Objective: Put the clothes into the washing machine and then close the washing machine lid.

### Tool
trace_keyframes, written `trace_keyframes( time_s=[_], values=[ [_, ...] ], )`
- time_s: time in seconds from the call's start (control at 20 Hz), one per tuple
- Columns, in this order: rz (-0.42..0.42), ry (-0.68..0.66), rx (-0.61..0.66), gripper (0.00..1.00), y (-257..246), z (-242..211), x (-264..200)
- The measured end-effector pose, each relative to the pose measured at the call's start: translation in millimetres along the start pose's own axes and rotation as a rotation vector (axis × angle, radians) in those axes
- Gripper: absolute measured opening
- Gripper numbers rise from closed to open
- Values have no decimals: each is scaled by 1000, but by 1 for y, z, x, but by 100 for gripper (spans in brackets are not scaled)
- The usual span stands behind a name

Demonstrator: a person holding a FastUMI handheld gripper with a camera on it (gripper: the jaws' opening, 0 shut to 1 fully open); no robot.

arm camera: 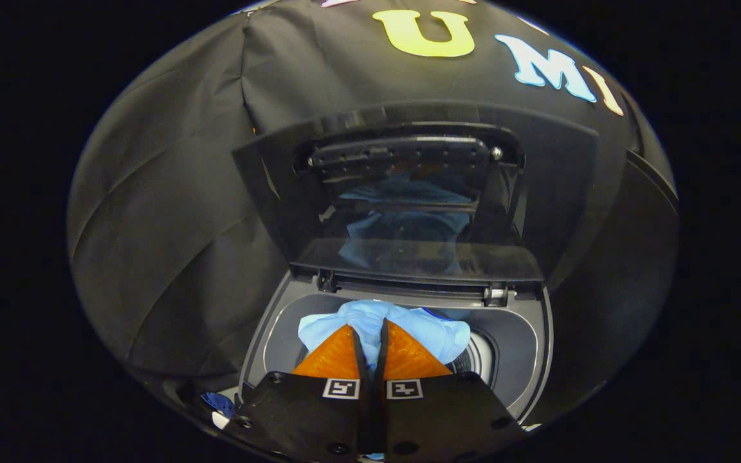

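— So, what's in the washing machine [531, 347] from where you stand?

— Light blue clothes [380, 325]. They sit bunched at the top of the opening, partly over the drum's mouth, just under the hinge edge at the back. The cloth spills a little to either side of the gripper's tips.

— And the gripper [371, 341]?

— Right above the opening, pointing down into it. Its two orange fingers [335, 357] are drawn close together, with only a thin slit left between them. A fold of the blue cloth runs into that slit, so both fingers look to be pinching the clothes.

— Is the cloth all the way inside the drum?

— Hard to say. Most of it lies within the grey rim of the tub, but it heaps up high, level with the fingertips. Beside it, on the far side from the black curtain, you can see a bit of the ribbed metal drum [473, 360], bare.

— The lid [409, 193]?

— Up. It stands open behind the tub, leaning back against the black cloth wall [171, 193]. Its dark glass throws back a dim blue reflection of the clothes below. Two hinges hold it along the rear edge of the tub, one at each end.

— Anything else down there?

— A small scrap of dark blue [219, 403] near the front corner of the machine, beside the gripper's black body. Too little of it shows to tell what it is.
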State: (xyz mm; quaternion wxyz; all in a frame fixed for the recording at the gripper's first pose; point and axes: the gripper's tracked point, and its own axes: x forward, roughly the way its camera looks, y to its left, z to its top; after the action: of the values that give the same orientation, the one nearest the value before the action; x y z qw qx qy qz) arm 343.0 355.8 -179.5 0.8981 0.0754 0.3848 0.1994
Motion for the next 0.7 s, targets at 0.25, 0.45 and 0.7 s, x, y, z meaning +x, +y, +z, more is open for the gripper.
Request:
trace_keyframes(
  time_s=[0.25,0.45,0.7],
  values=[
    [-40,43,16,2,-7,-17,22],
    [-59,71,40,1,-11,-23,36],
    [-72,98,47,1,-11,-31,42]
  ],
)
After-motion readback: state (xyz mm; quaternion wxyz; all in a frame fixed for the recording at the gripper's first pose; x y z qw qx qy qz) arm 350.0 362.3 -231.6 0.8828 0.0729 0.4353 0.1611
